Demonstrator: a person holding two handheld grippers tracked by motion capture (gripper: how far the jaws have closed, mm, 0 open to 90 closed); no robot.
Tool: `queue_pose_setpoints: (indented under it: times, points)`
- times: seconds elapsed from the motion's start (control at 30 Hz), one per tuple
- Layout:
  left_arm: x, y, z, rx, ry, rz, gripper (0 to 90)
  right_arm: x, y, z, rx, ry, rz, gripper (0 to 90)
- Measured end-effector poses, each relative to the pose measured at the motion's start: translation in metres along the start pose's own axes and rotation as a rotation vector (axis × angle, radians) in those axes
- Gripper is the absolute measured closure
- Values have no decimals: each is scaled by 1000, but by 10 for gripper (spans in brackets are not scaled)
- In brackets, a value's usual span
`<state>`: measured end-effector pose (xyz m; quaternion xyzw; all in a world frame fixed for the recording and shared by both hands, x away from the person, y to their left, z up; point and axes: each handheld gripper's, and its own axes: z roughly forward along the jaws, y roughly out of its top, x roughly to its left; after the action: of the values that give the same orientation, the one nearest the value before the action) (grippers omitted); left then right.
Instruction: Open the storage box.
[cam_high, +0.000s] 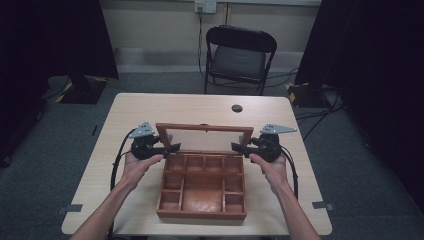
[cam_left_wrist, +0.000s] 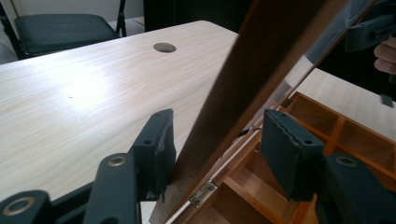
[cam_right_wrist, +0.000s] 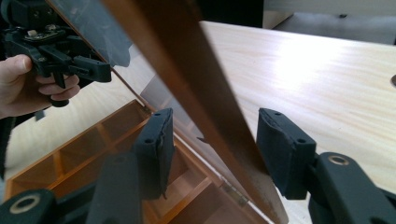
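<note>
**A:** High view: logged wooden box (cam_high: 201, 214) at lower centre of frame, on table (cam_high: 150, 110), lid (cam_high: 205, 128) raised and standing near upright. Found left gripper (cam_high: 172, 147) at lid's left rail, right gripper (cam_high: 237, 146) at its right rail.

**B:** Jaw state?

**A:** Spread on both, straddling the rails. Left gripper view: saw one pad (cam_left_wrist: 156, 149) against the wood, the other apart. Same in right gripper view. No real pinch either side.

**B:** Risks?

**A:** Judged lid likely to slip out and drop shut if released with so loose a hold. Also judged twist on hinge (cam_left_wrist: 201, 193) likely if one hand led the other. Possible crack in the clear pane from uneven push.

**B:** Edges, room?

**A:** Noted box front near table's bottom edge, so little slack for pulling toward bottom of frame. Bare tabletop above lid up to cable hole (cam_high: 237, 108), with bare strips left and right of the box. Chair (cam_high: 239, 55) well apart at top centre.
</note>
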<state>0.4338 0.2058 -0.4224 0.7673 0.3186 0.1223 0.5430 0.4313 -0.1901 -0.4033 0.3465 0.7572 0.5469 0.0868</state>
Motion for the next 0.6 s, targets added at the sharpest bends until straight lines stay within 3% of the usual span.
queue_pose_setpoints:
  times: [0.3,0.6]
  points:
    - [4,2,1,12,-1,7,470,-5,-2,8,8,2,17,472]
    - [9,3,4,2,5,-18,479,-11,-4,14,2,-7,25,478]
